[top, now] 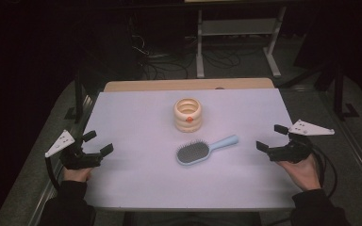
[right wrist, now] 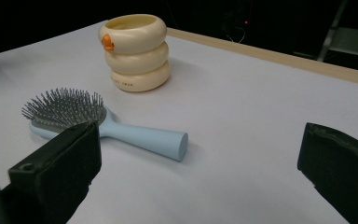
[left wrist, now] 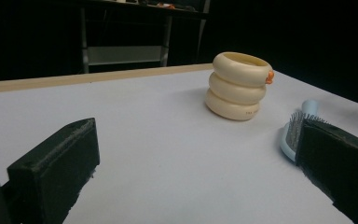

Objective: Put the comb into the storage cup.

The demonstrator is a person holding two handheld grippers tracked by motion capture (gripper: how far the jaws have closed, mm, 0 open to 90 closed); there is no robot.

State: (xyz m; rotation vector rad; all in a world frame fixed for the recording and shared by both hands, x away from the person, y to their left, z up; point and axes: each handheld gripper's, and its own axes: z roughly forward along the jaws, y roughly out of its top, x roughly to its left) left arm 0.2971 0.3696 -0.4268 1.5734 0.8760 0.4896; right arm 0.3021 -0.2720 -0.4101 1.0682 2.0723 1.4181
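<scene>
On the table (top: 136, 188) lie one hairbrush (top: 202, 150) and one ringed cup (top: 188, 114); left gripper (top: 98, 143) and right gripper (top: 272, 137) gape wide, empty.

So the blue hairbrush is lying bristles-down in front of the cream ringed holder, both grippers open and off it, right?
Not quite: the hairbrush lies bristles-up, as the right gripper view shows. The rest holds: it sits in front of the cream ringed holder, with the left gripper and right gripper open and clear of it.
</scene>
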